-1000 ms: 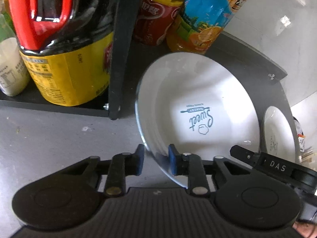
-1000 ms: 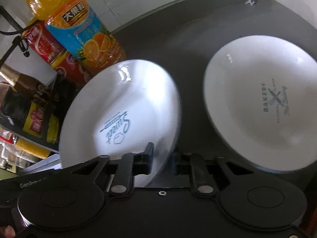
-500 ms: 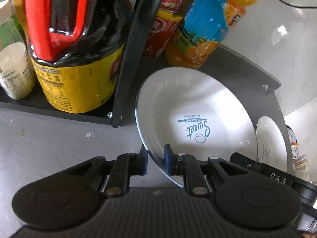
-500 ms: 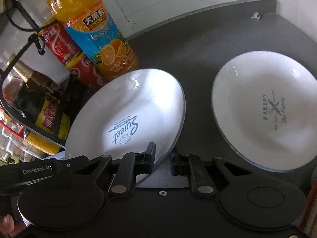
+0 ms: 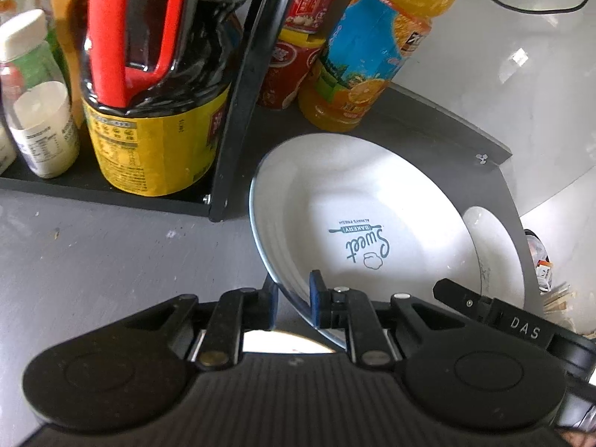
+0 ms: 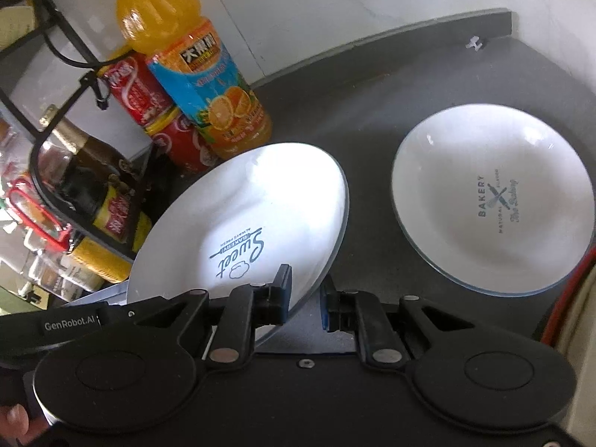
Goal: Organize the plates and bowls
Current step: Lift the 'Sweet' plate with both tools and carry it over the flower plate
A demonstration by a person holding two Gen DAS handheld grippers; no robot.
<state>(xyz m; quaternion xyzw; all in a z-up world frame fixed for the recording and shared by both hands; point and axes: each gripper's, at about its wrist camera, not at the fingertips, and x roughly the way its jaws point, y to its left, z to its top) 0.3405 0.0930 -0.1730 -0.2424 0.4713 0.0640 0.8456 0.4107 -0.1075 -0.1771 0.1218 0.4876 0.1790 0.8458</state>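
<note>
Both grippers grasp one white plate printed "Sweet" (image 5: 363,223), which is held tilted above the dark grey counter (image 6: 372,119). The left gripper (image 5: 292,300) has its blue-padded fingers narrowed onto the plate's near-left rim, one pad under the rim and one on the inner face. The right gripper (image 6: 303,292) straddles the same plate's near-right rim, its left finger on the inner face and its right finger behind the edge, the gap between them narrow. A second white plate printed "BAKERY" (image 6: 491,197) lies flat on the counter toward its right edge, apart from the held plate. Behind the held plate, near the counter's back edge against the white wall (image 6: 372,7), stands an orange juice bottle (image 6: 201,89) with red cans (image 6: 175,126) stacked just beside it. At the counter's left, a black rack (image 5: 238,111) carries a dark bottle with a red handle and yellow label (image 5: 149,85) and a small white bottle (image 5: 41,119). A fingertip (image 6: 15,419) shows at the lower left corner of the right wrist view.
</note>
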